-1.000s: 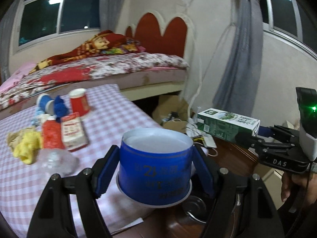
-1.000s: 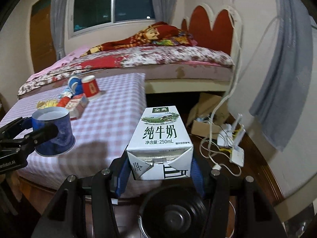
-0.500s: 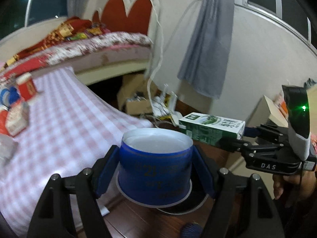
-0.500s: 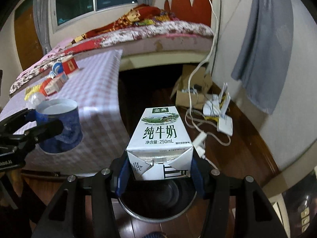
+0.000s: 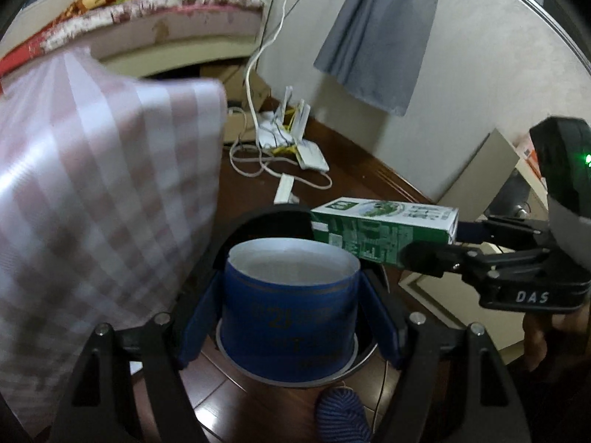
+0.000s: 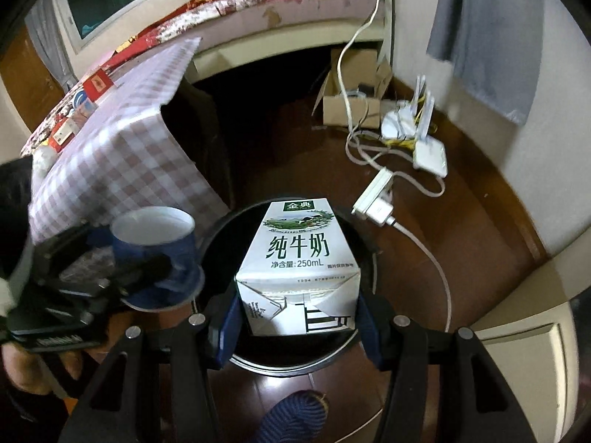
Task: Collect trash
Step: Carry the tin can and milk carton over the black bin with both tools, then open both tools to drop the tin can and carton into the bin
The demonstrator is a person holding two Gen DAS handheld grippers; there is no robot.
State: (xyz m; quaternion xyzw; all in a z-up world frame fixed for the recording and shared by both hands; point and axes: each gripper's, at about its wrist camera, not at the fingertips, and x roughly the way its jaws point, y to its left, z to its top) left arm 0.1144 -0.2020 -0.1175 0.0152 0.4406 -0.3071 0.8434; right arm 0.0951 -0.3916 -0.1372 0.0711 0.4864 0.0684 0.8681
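A blue paper cup (image 5: 290, 306) is clamped upright between the blue pads of the left gripper (image 5: 290, 317), its white inside facing up. The cup is held directly over the round opening of a dark trash bin (image 5: 258, 225) that stands on the brown wooden floor (image 5: 369, 192). In the right wrist view the same cup (image 6: 155, 247) is seen at the bin's left edge.

A white-and-green milk carton (image 6: 299, 269) — marked 250mL — is gripped by its folded end between the pads of the right gripper (image 6: 299, 317) and lies lengthwise above the bin (image 6: 351, 229), within the circle of its rim. From the left wrist view the carton (image 5: 384, 232) is seen side-on, just behind and to the right of the cup; whether the two touch cannot be told.

Beside the bin hangs a pink checked tablecloth (image 6: 122, 155), and further trash (image 6: 74, 110) is left on the table top, well apart from the bin. White routers and cables (image 6: 413, 140) lie on the floor near a cardboard box (image 6: 351, 110). A blue striped slipper toe (image 6: 295, 421) is visible at the lower edge.
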